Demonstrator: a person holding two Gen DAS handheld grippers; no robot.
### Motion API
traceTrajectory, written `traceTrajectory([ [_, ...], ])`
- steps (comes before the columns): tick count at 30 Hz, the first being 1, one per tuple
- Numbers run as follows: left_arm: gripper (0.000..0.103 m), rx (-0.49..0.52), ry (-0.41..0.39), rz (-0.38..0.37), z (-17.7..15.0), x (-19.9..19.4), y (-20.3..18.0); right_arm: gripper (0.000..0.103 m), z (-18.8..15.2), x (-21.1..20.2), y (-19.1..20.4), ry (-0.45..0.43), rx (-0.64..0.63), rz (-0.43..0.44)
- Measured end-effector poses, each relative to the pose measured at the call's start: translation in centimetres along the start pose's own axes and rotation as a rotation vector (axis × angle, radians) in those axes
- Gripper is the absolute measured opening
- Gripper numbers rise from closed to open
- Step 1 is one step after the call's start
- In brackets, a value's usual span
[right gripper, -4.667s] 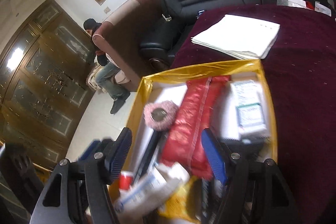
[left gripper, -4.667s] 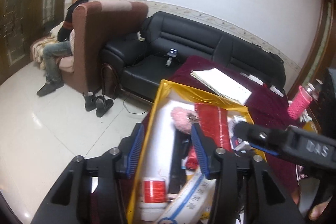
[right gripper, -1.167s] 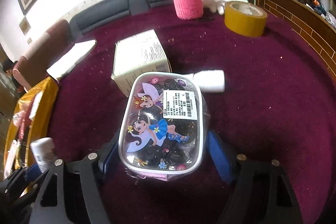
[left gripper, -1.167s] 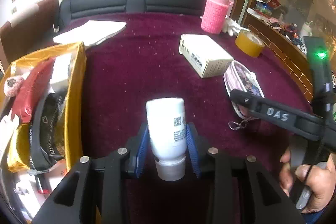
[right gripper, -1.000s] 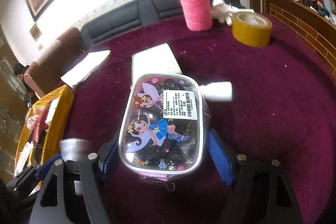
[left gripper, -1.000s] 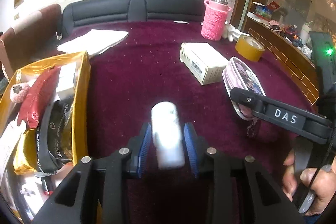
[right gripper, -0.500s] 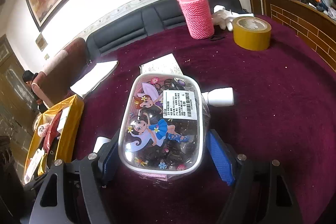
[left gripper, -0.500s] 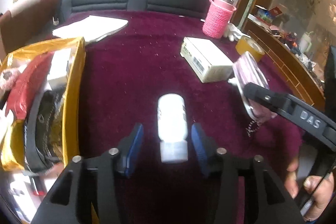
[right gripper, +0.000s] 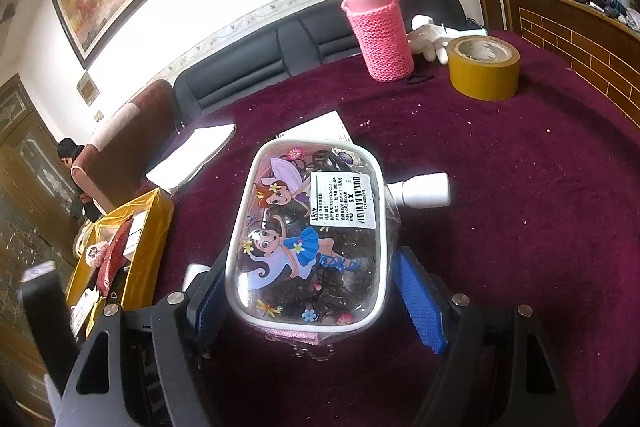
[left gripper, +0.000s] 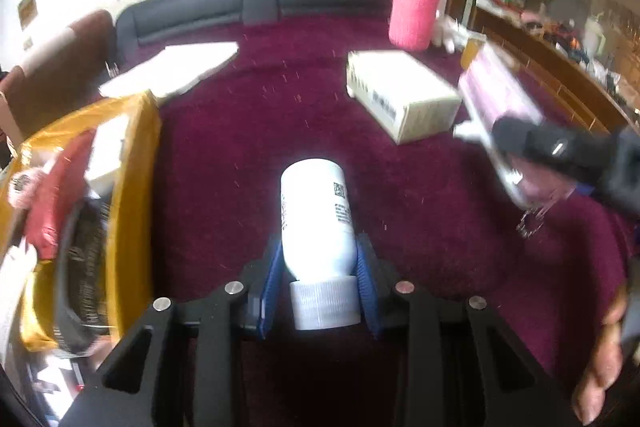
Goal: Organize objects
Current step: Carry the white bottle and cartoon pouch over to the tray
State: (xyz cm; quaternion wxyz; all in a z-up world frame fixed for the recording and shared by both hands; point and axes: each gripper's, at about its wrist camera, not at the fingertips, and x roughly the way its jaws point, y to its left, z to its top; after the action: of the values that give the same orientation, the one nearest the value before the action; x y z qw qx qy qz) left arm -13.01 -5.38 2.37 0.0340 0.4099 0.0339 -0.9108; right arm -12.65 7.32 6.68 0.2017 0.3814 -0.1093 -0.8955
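Left tool (left gripper: 318, 277) was closing, white bottle (left gripper: 316, 219) between its blue pads (left gripper: 271, 281), which pressed on the shoulder just above the ribbed cap (left gripper: 323, 303). Cap end pointed back at the camera, bottle base stuck out forward past the fingertips over the maroon surface (left gripper: 240, 155). Right tool (right gripper: 310, 301) had a clear cartoon-print pouch (right gripper: 306, 239) between its jaws, spread wide; left pad sat against the pouch edge, right pad (right gripper: 420, 307) looked slightly off it, so we couldn't tell how firm that grip was. Pouch faced up at the camera, barcode label on top, dark small items inside, most of its length ahead of the pads. Gold box (left gripper: 132, 187) full of items sat at the surface's left edge, well left of the bottle. Cream carton (left gripper: 402, 99) lay ahead and right of the bottle, apart from it. Second small white bottle (right gripper: 424, 191) lay on its side just right of the pouch in the right wrist view. Pink knit-sleeved flask (right gripper: 380, 35) and tape roll (right gripper: 484, 67) stood at the far side.
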Motion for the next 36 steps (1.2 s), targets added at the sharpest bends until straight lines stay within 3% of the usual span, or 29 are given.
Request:
traceTrajectory([
  [6, 0.034, -0.035, -0.109, -0.036, 1.0, -4.8, 1.8, 0.082, -0.2, -0.2, 1.2, -0.015, -0.050, 0.008],
  [15, 0.034, -0.115, -0.203, -0.049, 1.5, -9.9, 7.2, 0.082, -0.5, -0.2, 2.8, -0.026, -0.114, 0.044],
  [29, 0.034, -0.259, -0.230, -0.021, 1.2, -12.0, 15.2, 0.082, -1.5, -0.9, 11.0, 0.026, -0.218, 0.153],
  [36, 0.034, -0.327, -0.209, 0.017, 1.0, -11.3, 18.1, 0.082, -1.7, -1.1, 16.1, 0.031, -0.293, 0.162],
])
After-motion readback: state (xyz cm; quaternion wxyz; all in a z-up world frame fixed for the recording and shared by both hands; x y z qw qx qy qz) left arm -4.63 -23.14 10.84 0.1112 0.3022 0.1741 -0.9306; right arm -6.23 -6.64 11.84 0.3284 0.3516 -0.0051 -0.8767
